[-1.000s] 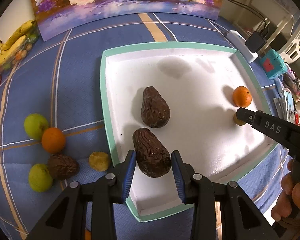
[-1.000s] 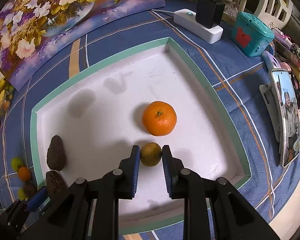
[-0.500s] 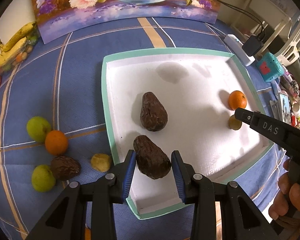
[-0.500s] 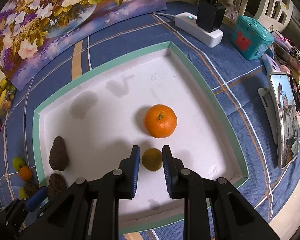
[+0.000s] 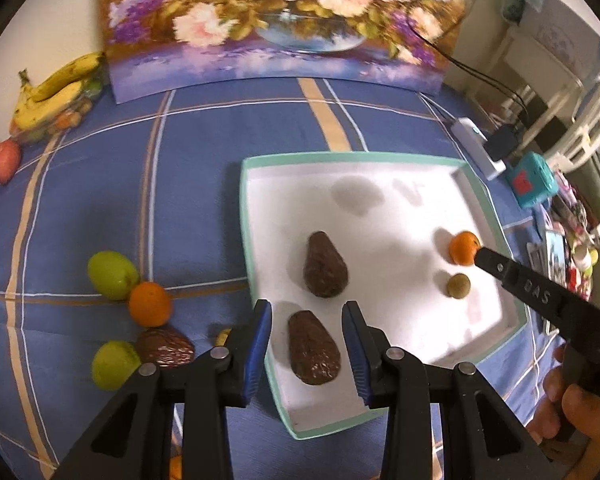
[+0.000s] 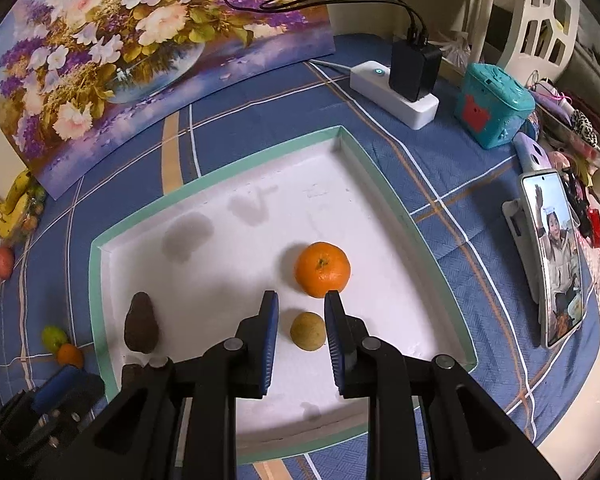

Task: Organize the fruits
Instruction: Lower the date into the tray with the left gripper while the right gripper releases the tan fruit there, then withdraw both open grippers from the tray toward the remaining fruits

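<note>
A white tray (image 5: 256, 216) with a mint-green rim sits on a desk covered by a blue plaid cloth (image 5: 100, 200). Four fruits lie inside it: two dark, wrinkled avocados, one mandarin (image 6: 322, 269) and one small yellow-green fruit (image 6: 308, 330).

The left gripper (image 5: 306, 350) is open, its blue-padded fingers either side of the near avocado (image 5: 314, 354) with a gap on both sides; that avocado lies by the tray's near left corner. The second avocado (image 5: 325, 271) lies just beyond it, apart from it.

The right gripper (image 6: 301, 338) is also open, its fingers flanking the small yellow-green fruit without touching it. The mandarin sits just beyond that fruit, near the right finger's tip.

Outside the tray, on the cloth to its left, lie five loose fruits that can be counted clearly: two green fruits (image 5: 110, 275) (image 5: 110, 365), one orange (image 5: 149, 304), one more dark avocado (image 5: 165, 346), and a small yellow piece (image 5: 223, 337) partly hidden behind the left gripper. A bunch of bananas (image 5: 56, 88) rests at the far left corner, beside a floral painting (image 5: 276, 20).
</note>
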Demonstrator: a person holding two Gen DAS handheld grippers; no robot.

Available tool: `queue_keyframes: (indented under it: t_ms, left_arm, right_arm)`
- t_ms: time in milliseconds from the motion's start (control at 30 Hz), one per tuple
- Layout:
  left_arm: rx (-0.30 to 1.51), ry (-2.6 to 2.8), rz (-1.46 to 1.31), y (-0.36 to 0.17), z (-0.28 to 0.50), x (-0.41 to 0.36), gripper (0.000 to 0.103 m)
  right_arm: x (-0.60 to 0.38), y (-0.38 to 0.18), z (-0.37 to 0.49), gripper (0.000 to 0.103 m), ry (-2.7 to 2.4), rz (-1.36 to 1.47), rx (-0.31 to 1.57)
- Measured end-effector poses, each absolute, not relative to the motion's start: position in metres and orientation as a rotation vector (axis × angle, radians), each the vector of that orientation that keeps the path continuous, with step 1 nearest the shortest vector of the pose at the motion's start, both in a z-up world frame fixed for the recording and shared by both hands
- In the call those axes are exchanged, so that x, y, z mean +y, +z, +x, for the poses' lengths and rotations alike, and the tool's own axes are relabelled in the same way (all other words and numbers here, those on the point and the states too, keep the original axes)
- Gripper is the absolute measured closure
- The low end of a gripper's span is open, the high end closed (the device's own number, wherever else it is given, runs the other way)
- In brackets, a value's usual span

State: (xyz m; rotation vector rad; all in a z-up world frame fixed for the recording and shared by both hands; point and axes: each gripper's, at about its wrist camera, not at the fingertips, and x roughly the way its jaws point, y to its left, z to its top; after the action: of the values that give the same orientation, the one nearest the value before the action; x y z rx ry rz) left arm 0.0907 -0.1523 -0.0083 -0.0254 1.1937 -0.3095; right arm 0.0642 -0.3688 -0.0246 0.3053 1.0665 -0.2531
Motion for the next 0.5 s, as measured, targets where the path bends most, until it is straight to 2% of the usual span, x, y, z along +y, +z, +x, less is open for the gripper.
queue_keyframes:
  t_ms: [267,333,367,400,433,467,500]
  left_arm:
    - [1.193,-0.212,-0.084,-0.012,0.103,-0.125,0.063]
    - [1.204,-0.185,-0.085,-0.015,0.105,-0.117,0.063]
    - [1.211,-0.168,-0.087,-0.017,0.106,-0.113,0.061]
    - [1.219,-0.146,-0.087,-0.020,0.108,-0.109,0.058]
    - [1.225,-0.126,-0.087,-0.022,0.109,-0.105,0.047]
    - [1.231,-0.098,-0.088,-0.025,0.111,-0.101,0.038]
    - [1.233,-0.078,-0.092,-0.027,0.112,-0.096,0.038]
  right_arm:
    - [-0.367,-0.026,0.066,0.079,-0.243,0.307,1.070]
    - [-0.365,-0.027,0.067,0.075,-0.235,0.302,1.072]
    - [-0.364,-0.027,0.068,0.071,-0.230,0.296,1.072]
    - [-0.362,-0.026,0.068,0.062,-0.225,0.289,1.070]
    - [-0.360,-0.026,0.068,0.057,-0.220,0.280,1.067]
    - [-0.359,-0.026,0.069,0.057,-0.214,0.276,1.064]
    - [-0.357,-0.025,0.069,0.056,-0.203,0.274,1.058]
